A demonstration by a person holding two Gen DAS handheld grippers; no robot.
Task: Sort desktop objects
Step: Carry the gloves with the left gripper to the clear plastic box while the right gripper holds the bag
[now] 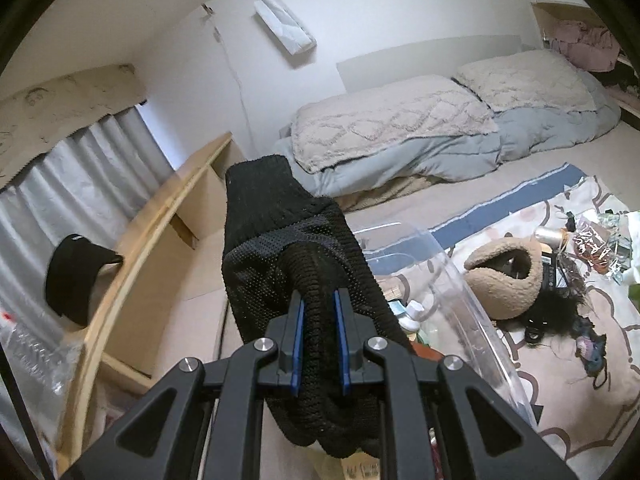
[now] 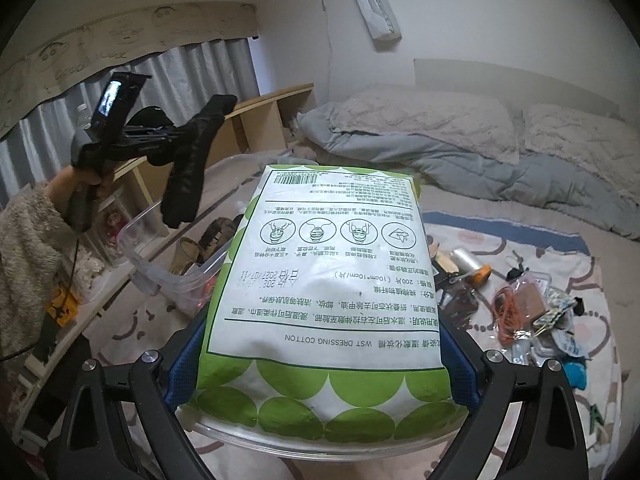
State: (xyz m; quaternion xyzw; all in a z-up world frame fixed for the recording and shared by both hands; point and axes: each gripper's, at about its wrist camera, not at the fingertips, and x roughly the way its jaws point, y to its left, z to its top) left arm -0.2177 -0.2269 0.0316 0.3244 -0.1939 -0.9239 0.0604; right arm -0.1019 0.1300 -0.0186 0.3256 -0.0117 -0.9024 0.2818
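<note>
My left gripper (image 1: pixel 319 312) is shut on a black knitted glove (image 1: pixel 280 248) and holds it in the air above a clear plastic bin (image 1: pixel 460 280). In the right wrist view the left gripper (image 2: pixel 176 136) holds the glove (image 2: pixel 188 172) over the bin (image 2: pixel 160 264). My right gripper (image 2: pixel 320 344) is shut on a green and white pack of dressing cotton (image 2: pixel 332 288), held level above the patterned blanket (image 2: pixel 600 380).
A beige fleece hat (image 1: pixel 508 276) and a pile of small items (image 2: pixel 528 312) lie on the blanket. A black cap (image 1: pixel 76 276) rests on a wooden shelf (image 1: pixel 168 208) at the left. Bedding (image 1: pixel 420 132) lies behind.
</note>
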